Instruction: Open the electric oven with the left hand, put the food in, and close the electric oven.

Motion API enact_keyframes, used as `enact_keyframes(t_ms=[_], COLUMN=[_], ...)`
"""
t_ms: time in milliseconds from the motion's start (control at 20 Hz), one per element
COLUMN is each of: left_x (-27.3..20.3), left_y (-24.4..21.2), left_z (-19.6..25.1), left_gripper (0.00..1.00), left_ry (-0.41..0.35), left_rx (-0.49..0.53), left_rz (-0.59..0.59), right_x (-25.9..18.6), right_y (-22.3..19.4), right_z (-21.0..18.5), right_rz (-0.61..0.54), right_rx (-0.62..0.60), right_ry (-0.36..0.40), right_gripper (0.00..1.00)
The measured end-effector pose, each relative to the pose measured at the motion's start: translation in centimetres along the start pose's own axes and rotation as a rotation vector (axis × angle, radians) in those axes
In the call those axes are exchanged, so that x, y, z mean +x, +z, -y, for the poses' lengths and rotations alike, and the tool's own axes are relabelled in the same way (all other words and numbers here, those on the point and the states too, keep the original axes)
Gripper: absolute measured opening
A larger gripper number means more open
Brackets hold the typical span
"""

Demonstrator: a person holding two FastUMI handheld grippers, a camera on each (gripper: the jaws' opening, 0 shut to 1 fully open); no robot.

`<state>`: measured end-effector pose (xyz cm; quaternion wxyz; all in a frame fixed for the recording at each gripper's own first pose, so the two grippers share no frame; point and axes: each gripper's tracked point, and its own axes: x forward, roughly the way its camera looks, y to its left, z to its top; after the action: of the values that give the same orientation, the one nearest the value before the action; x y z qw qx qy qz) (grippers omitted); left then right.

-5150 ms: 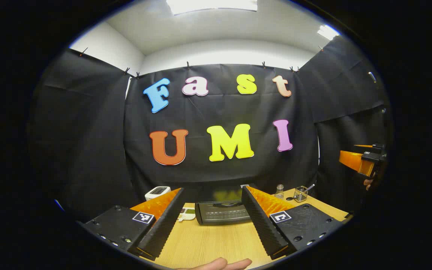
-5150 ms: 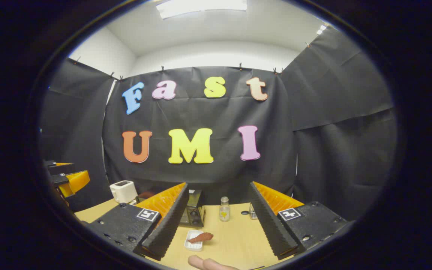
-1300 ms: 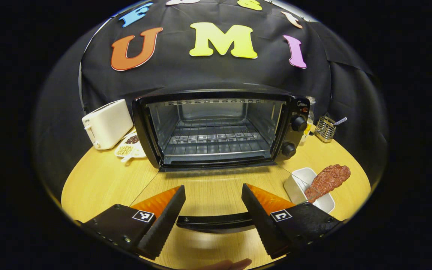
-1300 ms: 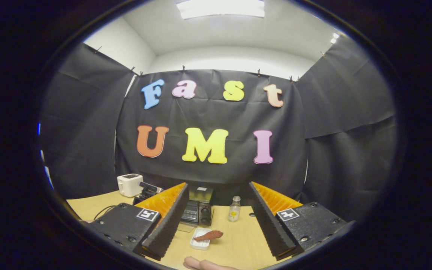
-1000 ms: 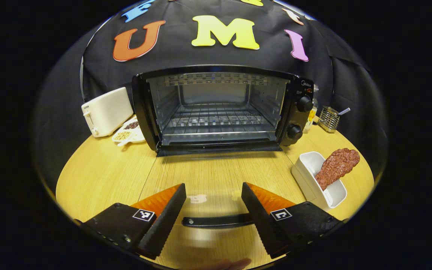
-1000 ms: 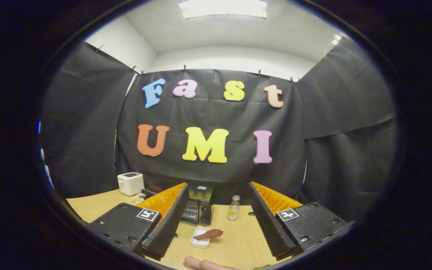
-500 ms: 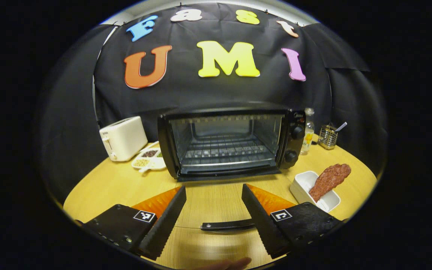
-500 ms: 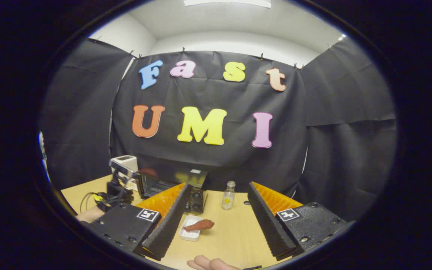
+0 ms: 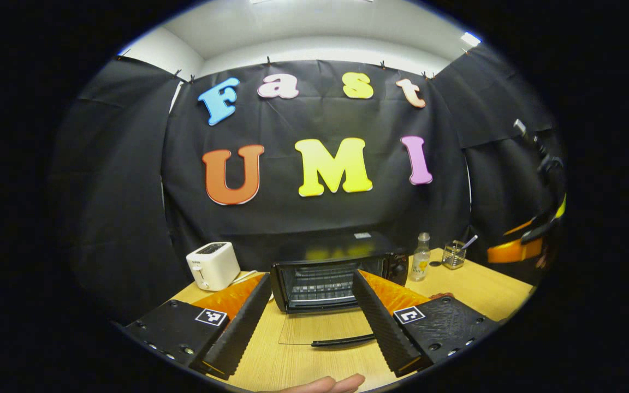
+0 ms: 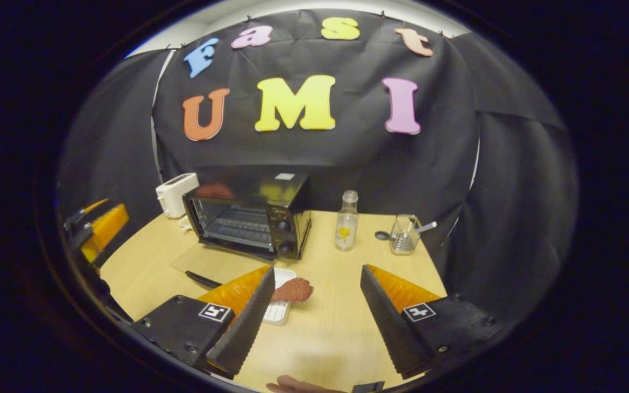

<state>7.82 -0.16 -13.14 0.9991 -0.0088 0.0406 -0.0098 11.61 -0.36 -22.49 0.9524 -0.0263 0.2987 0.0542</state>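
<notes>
On the wooden surface (image 10: 342,273) the electric oven (image 10: 251,218) stands open, its glass door (image 9: 322,332) flat, a toaster (image 9: 212,265) beside it. The meat (image 10: 292,290) rests on a white tray (image 10: 279,311). Left tongs (image 9: 306,327) and right tongs (image 10: 314,319) gape wide, empty.

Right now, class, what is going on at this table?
A person works with two handheld grippers. The electric oven stands with its glass door dropped flat on the table. The left gripper hangs open in front of it, holding nothing. The right gripper is open above the table, near the food lying across its white tray.
</notes>
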Motion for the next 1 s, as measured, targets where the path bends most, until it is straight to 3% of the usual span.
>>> enact_keyframes(t_ms=[100, 250, 350, 450, 650, 700, 750, 850, 900, 950, 1000], left_x=[-2.1, -4.5, -6.0, -7.3, -9.8, -10.2, -10.8, -11.8, -12.2, -12.6, -13.1], left_y=[1.5, 2.7, 3.1, 3.8, 4.1, 4.3, 4.5, 5.1, 5.1, 5.1, 5.2], left_z=[0.2, 1.0, 0.3, -0.3, -1.7, -2.0, -2.8, -3.6, -3.2, -3.0, -3.1], left_gripper=[0.96, 0.96, 0.96, 0.96, 0.96, 0.96, 0.96, 0.96, 0.96, 0.95, 0.95], left_ry=[-0.001, -0.052, -0.037, -0.020, 0.012, 0.020, 0.041, 0.078, 0.063, 0.053, 0.053], left_rx=[-0.023, -0.044, -0.033, -0.028, -0.063, -0.059, -0.051, -0.056, -0.057, -0.056, -0.052], left_rz=[0.022, 0.019, 0.026, 0.059, 0.093, 0.099, 0.106, 0.134, 0.132, 0.135, 0.140], right_x=[2.8, 5.9, 7.9, 9.8, 12.5, 12.9, 13.3, 13.7, 13.6, 13.4, 13.7], right_y=[-1.4, -3.1, -4.4, -5.7, -6.7, -6.9, -7.4, -8.0, -8.1, -8.1, -8.1], right_z=[0.4, -1.1, -1.1, -1.0, -1.4, -1.6, -1.5, -1.9, -2.2, -2.5, -2.9], right_rz=[-0.092, -0.202, -0.266, -0.326, -0.378, -0.389, -0.406, -0.421, -0.426, -0.424, -0.414], right_rx=[0.065, 0.149, 0.172, 0.201, 0.305, 0.331, 0.351, 0.360, 0.361, 0.370, 0.377], right_ry=[0.015, 0.120, 0.154, 0.173, 0.270, 0.297, 0.297, 0.324, 0.348, 0.376, 0.386], right_gripper=[1.00, 0.97, 0.89, 0.95, 0.90, 0.77, 0.78, 0.64, 0.49, 0.42, 0.26])
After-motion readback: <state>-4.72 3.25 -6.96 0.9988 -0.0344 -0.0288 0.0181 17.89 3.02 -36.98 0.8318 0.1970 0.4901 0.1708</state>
